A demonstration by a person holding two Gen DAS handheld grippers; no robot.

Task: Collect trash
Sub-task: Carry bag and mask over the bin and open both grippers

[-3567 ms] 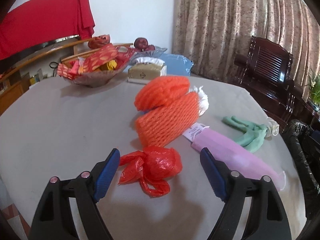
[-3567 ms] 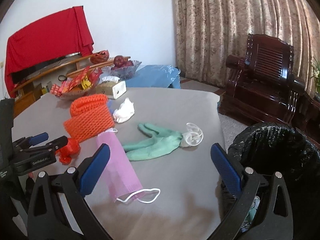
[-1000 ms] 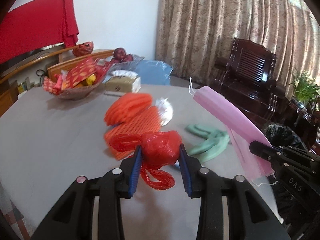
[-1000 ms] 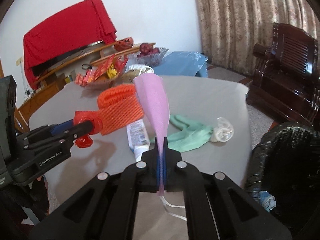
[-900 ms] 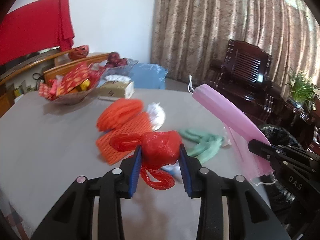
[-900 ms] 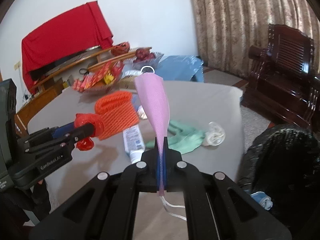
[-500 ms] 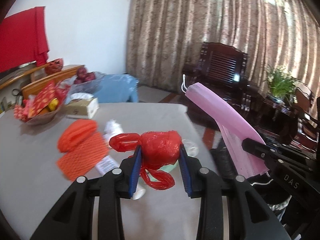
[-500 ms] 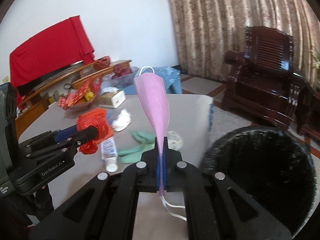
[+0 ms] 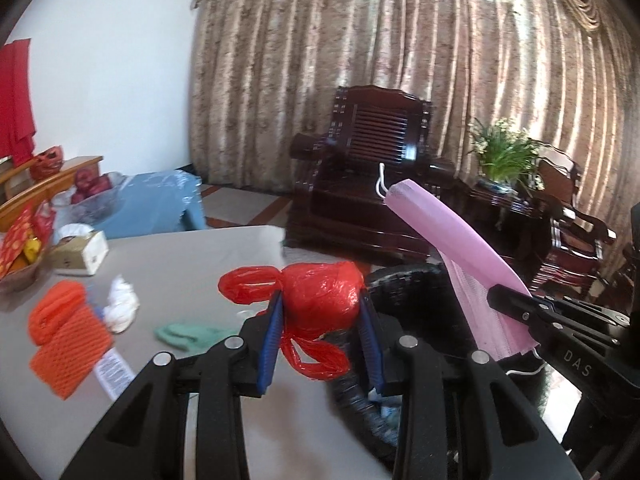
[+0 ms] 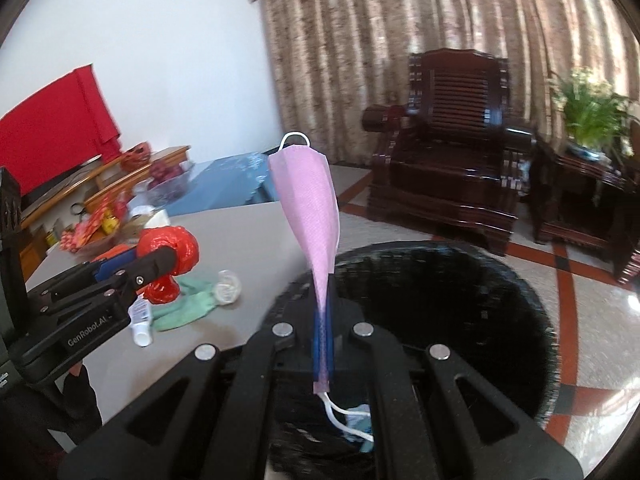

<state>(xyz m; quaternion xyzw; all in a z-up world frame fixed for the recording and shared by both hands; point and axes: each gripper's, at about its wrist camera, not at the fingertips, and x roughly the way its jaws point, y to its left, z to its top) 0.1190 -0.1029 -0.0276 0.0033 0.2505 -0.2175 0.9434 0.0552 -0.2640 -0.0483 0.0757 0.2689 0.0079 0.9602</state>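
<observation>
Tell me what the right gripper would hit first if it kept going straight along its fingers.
Probably the black-lined trash bin: the right gripper, shut on the pink face mask, points down into its mouth. Depth is unclear.

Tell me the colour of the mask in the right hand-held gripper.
Pink, with white ear loops; the mask shows best in the right wrist view.

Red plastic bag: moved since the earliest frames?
Yes. The red plastic bag, clamped in the left gripper, went from the table toward the black bin.
</observation>
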